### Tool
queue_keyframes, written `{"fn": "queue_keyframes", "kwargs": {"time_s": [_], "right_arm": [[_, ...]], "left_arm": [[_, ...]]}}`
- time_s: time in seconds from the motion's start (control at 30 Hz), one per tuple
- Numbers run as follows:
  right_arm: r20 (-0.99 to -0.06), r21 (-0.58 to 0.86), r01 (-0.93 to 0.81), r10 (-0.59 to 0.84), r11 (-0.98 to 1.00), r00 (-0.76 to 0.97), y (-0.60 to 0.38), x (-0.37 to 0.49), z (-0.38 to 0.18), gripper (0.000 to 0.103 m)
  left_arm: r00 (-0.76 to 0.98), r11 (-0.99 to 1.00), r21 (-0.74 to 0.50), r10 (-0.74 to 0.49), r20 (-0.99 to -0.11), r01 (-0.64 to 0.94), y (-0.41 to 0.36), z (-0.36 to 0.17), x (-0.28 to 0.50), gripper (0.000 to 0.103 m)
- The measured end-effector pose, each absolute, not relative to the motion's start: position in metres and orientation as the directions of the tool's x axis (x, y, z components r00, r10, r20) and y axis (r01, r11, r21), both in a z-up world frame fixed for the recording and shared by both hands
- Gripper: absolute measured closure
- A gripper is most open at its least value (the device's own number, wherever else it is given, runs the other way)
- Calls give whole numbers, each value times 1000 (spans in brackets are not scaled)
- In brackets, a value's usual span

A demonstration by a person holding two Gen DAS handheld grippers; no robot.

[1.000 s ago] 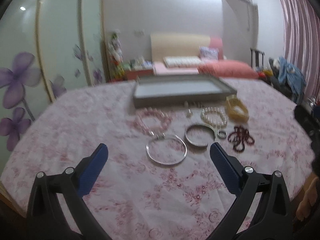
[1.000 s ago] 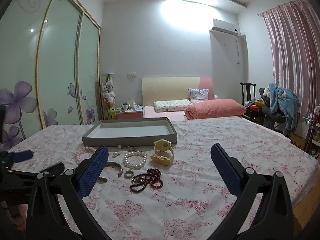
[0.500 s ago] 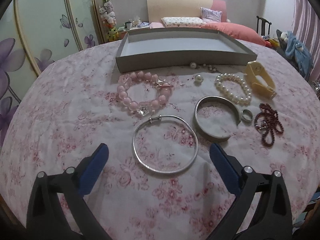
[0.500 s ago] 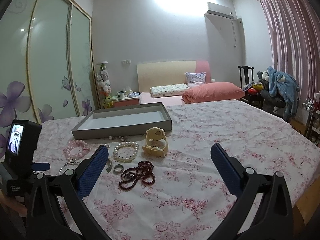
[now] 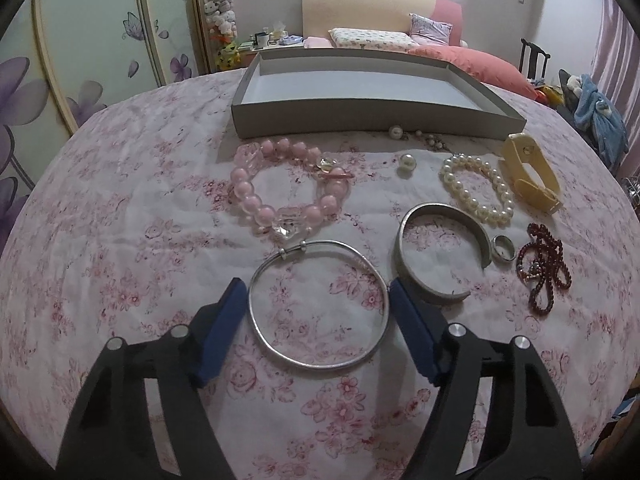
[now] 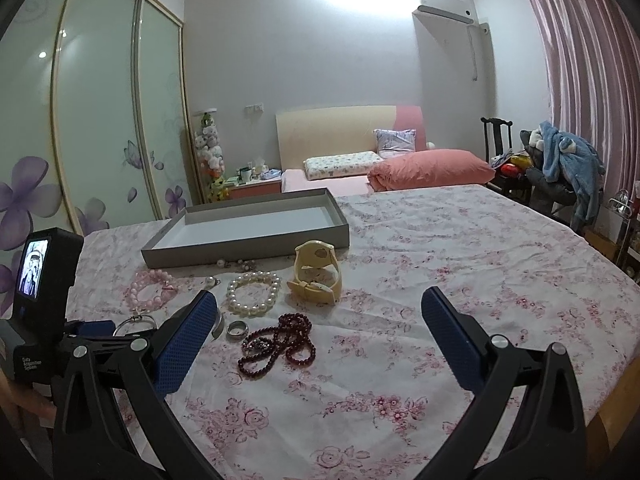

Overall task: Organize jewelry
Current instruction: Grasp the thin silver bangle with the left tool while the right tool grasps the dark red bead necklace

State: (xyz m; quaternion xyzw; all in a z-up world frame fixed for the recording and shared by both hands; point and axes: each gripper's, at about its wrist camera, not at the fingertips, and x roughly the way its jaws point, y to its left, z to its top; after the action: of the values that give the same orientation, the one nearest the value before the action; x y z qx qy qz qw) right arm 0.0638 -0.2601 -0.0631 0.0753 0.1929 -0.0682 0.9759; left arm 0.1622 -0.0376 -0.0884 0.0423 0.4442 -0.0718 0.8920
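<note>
A thin silver bangle (image 5: 318, 306) lies flat, nearest the camera. Behind it lies a pink bead bracelet (image 5: 290, 188); to its right an open silver cuff (image 5: 440, 252), a ring (image 5: 503, 247) and dark red beads (image 5: 542, 268). Farther back lie a pearl bracelet (image 5: 478, 186), a cream watch (image 5: 530, 174) on its side, loose pearls (image 5: 407, 162) and an empty grey tray (image 5: 360, 120).

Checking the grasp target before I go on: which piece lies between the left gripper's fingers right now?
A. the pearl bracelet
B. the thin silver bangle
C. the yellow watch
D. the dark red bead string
B: in the left wrist view the thin silver bangle lies flat on the cloth between the fingers of the left gripper, whose jaws have just been closing on it.
</note>
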Motion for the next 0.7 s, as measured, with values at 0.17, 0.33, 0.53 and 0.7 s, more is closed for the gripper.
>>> {"fn": "queue_keyframes", "kwargs": {"time_s": [0.17,0.33,0.53,0.7], "right_arm": [[-434,106,147,-87,983,897,-260,74,-65,2],[-518,97,127,-59,987,853,-264,92,-70,2],[-661,122,31,58,992,748,-261,125,-87,2],[-745,79,-37,83,996,661,-251,145,-104,2]], "left_arm": [[597,986,-5,-104,-795,165,-34,-87,162,32],[598,989,-30,-110,-794,143,-21,-85,160,32],[636,995,-33,-84,-767,91,4,-73,159,32],[662,997,-33,-72,-746,71,19,-64,156,32]]}}
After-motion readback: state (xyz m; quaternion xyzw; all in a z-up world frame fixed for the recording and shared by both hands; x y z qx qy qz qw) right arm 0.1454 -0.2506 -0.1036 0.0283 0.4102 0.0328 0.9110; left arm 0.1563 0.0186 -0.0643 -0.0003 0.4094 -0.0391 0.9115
